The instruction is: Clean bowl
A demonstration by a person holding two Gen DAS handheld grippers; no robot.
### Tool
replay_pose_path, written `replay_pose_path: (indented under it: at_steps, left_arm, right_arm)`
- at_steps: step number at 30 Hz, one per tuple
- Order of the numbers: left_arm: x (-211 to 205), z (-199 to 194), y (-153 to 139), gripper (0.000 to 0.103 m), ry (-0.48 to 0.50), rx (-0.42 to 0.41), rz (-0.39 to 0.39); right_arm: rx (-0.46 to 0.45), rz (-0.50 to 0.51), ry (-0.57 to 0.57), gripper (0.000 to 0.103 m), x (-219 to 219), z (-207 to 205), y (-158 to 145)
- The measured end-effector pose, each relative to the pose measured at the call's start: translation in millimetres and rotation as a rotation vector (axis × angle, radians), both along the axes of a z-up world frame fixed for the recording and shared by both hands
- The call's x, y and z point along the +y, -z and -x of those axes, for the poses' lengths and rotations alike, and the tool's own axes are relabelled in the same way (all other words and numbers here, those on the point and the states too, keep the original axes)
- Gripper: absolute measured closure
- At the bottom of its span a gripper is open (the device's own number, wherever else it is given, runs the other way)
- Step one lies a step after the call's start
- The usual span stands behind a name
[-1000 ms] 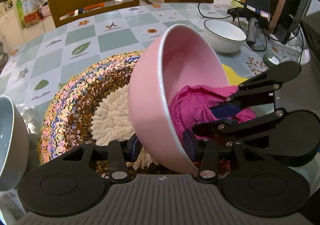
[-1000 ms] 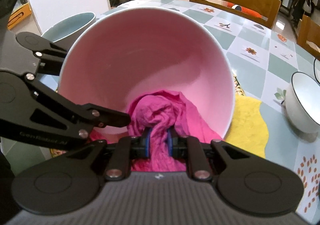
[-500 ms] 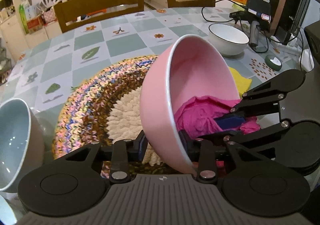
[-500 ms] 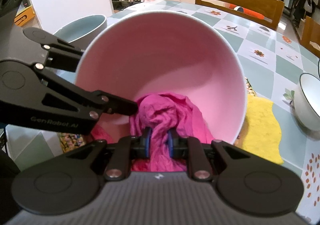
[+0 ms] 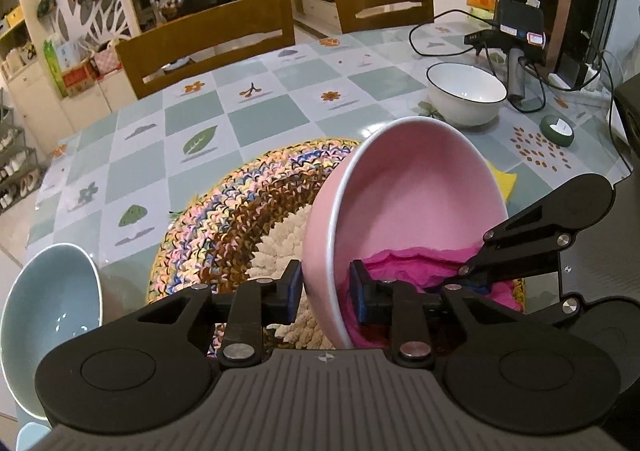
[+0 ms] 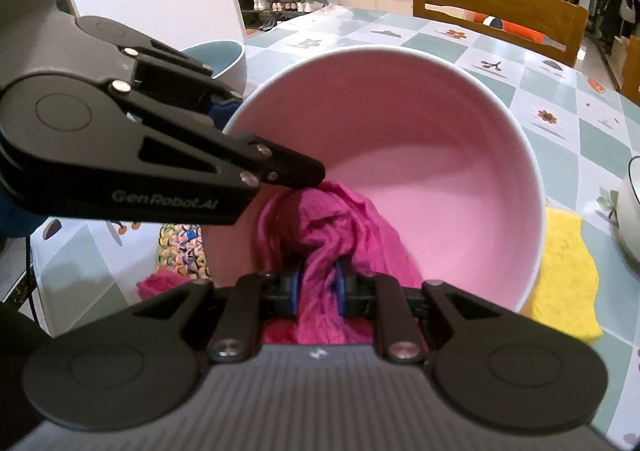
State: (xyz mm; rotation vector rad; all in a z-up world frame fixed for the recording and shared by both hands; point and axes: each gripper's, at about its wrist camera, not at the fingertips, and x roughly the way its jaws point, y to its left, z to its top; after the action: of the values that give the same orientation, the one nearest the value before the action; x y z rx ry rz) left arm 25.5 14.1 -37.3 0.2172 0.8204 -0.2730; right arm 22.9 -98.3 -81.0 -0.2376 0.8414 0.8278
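A pink bowl is held tilted on its side above a woven mat, its mouth facing the right gripper. My left gripper straddles the bowl's near wall, one pad outside and one inside; its jaws are closing and the pads press on the wall. A magenta cloth is bunched against the bowl's lower inside. My right gripper is shut on that cloth, reaching into the bowl's mouth. Part of the cloth hangs out below the rim.
The round woven mat lies under the bowl. A blue-grey bowl stands at the near left, a white bowl at the back right. A yellow cloth lies right of the mat. Cables and an appliance fill the far right; chairs behind.
The left jaws have narrowed onto the pink bowl's wall. The bowl has risen a little and shifted right in the left view. The right gripper keeps its hold on the cloth.
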Motion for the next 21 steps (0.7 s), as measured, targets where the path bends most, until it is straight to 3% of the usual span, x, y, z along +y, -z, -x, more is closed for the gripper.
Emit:
replay_pose_path:
  at_steps: [7,15,21]
  left_arm:
    - [-4.5,0.7,8.8,0.064,-0.022,-0.009,-0.011]
    - [0.6,3.2,22.1,0.063,-0.063,0.004,0.025]
    - [-1.7,4.9,26.3,0.063,-0.051,-0.006,0.0]
  right_arm:
    - [-0.047,0.055,-0.017,0.085,2.0,5.0,2.8]
    - [-0.079,0.083,-0.027,0.085,1.9,9.1,7.7]
    - [-0.101,0.105,-0.04,0.085,4.1,8.7,9.6]
